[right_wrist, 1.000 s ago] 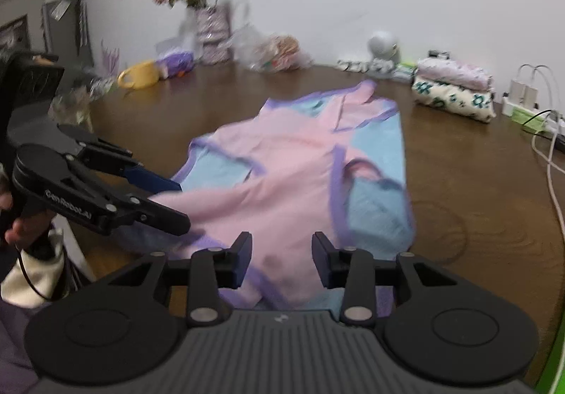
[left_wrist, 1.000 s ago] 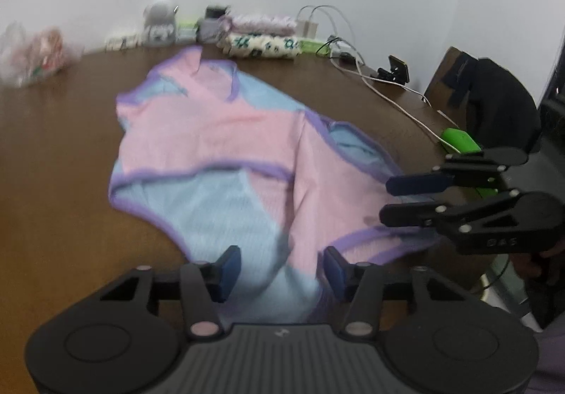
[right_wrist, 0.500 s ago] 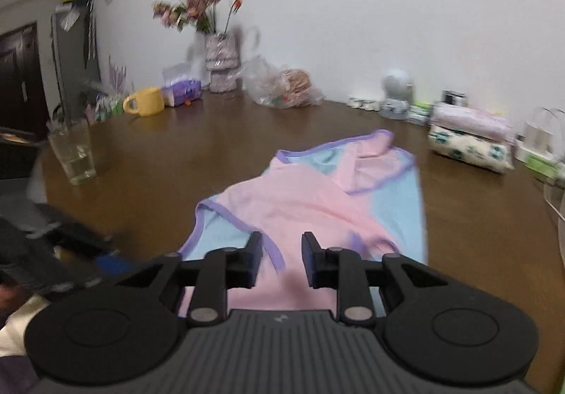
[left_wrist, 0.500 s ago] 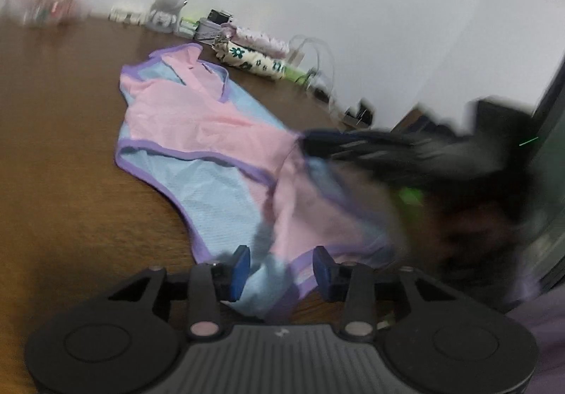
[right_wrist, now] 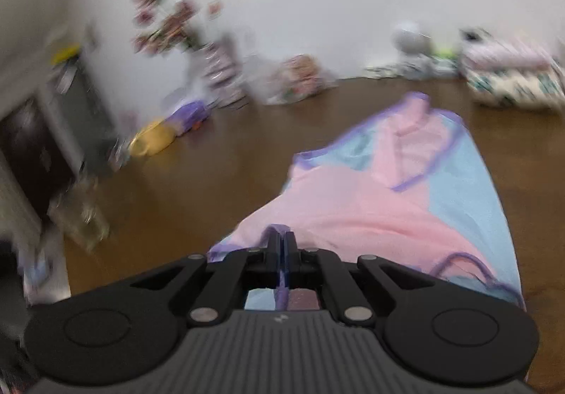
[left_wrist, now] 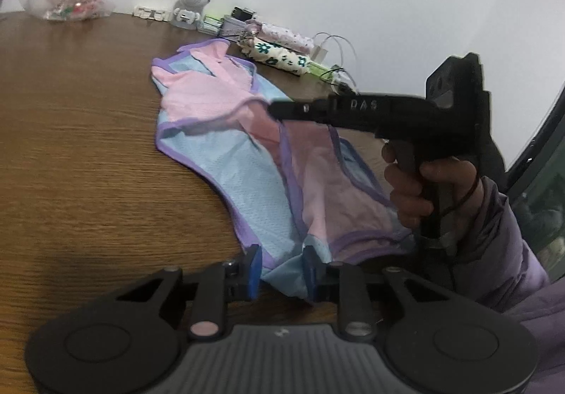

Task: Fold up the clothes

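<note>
A pink and light-blue garment with purple trim lies spread on the brown wooden table. My left gripper is open at the near hem, and a blue corner of the cloth lies between its fingers. My right gripper is shut on a purple-trimmed edge of the garment, which rises toward it. In the left wrist view the right gripper reaches over the middle of the garment, gripped by a hand. The right wrist view is blurred.
Folded clothes are stacked by the far wall, beside white cables, a small white figure and a plastic bag. A flower vase, a yellow mug and a glass stand at the left.
The right gripper went from open to shut on the garment's edge and lifted it across. The left gripper's fingers narrowed around the near hem.
</note>
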